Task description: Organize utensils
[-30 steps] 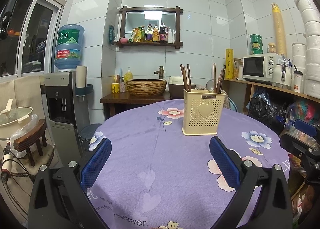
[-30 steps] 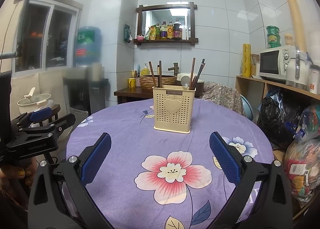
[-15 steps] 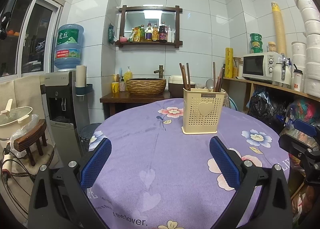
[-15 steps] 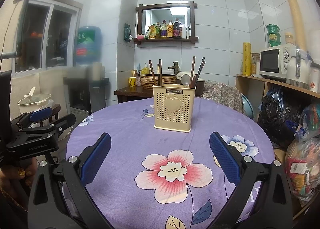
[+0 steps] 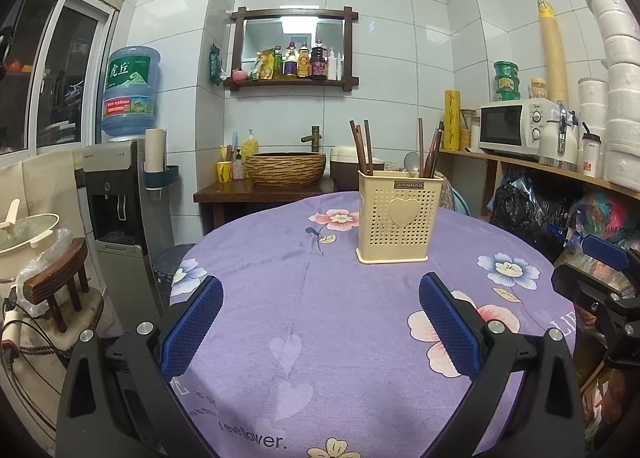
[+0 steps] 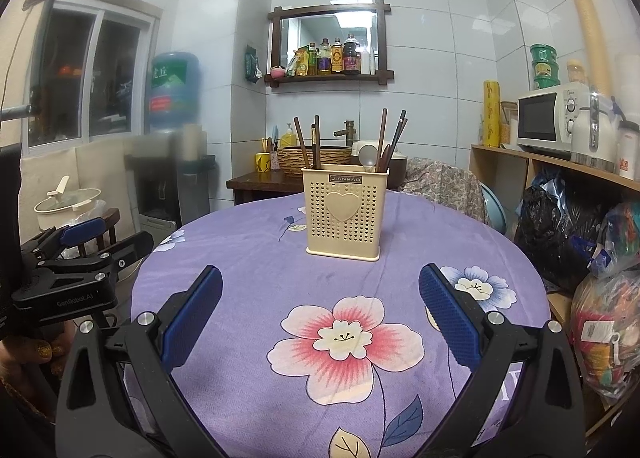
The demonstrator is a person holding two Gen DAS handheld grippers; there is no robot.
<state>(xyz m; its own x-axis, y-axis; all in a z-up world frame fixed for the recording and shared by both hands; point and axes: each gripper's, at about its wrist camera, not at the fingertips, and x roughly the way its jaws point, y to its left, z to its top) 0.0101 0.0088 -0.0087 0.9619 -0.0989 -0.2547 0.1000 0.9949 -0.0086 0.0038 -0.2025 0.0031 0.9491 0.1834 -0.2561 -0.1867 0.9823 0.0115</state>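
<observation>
The cream utensil holder [image 6: 343, 219] stands upright on the purple floral surface [image 6: 248, 258], heart-embossed face toward both cameras, well ahead of both grippers. The chopsticks [image 6: 308, 143] and a spoon [image 6: 366, 157] stand in it handle-down, long axes near vertical and fanning slightly outward at the tops. The left gripper [image 5: 320, 324] and right gripper [image 6: 320, 320] each hover above the surface with jaws wide apart, holding nothing.

Occlusions and blur, both wrist views.
Utensil holder [image 6: 343, 216] hides lower chopsticks [image 6: 307, 145] and spoon [image 6: 366, 157] handle; water jug [image 6: 173, 89] blurred; right gripper [image 5: 600, 282] cropped at edge.
</observation>
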